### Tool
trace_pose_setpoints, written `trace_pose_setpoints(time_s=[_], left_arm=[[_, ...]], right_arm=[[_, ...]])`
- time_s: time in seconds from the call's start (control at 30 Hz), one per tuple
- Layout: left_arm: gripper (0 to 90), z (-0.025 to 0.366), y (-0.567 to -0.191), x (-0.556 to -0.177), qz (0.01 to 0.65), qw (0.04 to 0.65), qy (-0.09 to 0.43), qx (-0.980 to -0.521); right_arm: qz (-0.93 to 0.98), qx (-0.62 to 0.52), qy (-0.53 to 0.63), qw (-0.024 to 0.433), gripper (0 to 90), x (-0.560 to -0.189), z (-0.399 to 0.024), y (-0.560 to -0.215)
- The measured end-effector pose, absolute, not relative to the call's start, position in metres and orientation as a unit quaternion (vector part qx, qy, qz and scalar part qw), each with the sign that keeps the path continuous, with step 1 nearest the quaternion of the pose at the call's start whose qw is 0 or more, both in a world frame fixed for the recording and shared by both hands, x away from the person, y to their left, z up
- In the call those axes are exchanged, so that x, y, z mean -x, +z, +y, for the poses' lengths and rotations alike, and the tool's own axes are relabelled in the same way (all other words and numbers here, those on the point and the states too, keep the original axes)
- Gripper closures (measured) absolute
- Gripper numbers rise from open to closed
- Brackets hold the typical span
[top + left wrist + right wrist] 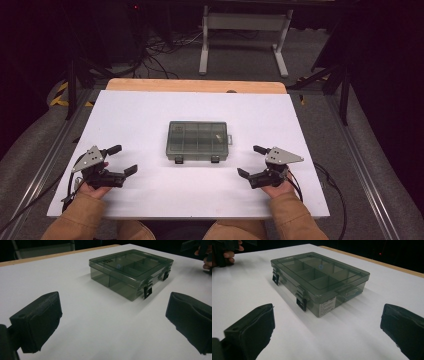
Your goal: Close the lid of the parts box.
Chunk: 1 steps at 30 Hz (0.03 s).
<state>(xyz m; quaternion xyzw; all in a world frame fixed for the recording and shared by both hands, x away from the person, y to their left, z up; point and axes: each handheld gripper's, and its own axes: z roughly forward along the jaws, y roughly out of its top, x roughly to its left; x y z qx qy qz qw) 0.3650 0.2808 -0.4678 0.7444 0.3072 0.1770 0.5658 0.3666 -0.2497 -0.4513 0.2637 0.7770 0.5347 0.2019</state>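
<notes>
**Organizer box sat dead centre, both grippers waiting on either side**

Organizer box was the thing everything pointed at, so here's how it looked, nearest stuff first.

Closest to the person, both hands rested on the near part of the white counter. The left gripper had its jaws spread wide with nothing between them, and the right gripper was the same, jaws well apart and empty. Both aimed inward and a bit forward.

The box lay between them, a little farther out, flat on the counter with the lid shut. Its long axis ran left to right across the counter, and the two latches sat on the near long edge, facing the person. From the left gripper view the box was ahead and off to the right; from the right gripper view it was ahead and slightly left. Honestly neither hand looked clearly nearer, pretty much even. My guess is the latches are what gets worked first.

Hard to make out: the smoky lid hid most of the compartments. There was a small pale something in one of the right-hand cells, but I couldn't tell what. The label on the box's end wall was too blurry to read.
</notes>
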Motion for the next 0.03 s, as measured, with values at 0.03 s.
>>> trace_pose_setpoints(time_s=[0.03], left_arm=[[1.2,0.2814,-0.4677,-0.3657,0.309,0.568,0.175,-0.742]], right_arm=[[0.776,-0.265,0.534,0.203,0.3,-0.3665,-0.2500,-0.4511]])
